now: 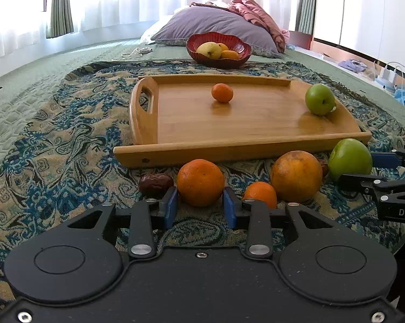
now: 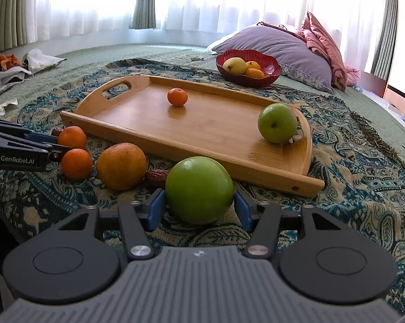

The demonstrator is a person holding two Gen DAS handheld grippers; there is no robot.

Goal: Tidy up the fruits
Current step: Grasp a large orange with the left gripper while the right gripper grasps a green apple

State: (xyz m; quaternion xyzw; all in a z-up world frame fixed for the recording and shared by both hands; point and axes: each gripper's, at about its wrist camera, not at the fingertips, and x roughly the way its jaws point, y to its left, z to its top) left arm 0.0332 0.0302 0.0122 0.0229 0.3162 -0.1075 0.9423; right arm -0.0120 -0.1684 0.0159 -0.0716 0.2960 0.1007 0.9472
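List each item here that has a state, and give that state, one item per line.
left gripper: shut on small orange
right gripper: shut on green apple
wooden tray: holds a mandarin and a second apple
red bowl: holds yellow fruit

Both wrist views low, close, facing wooden tray (image 1: pixel 229 123); share it.

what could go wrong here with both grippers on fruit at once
1. The left gripper pinches its orange only at the near edge, so it might squirt out.
2. The right gripper holds its apple similarly shallowly.
3. On the tray a green apple leans at the rim; a bump may roll it.
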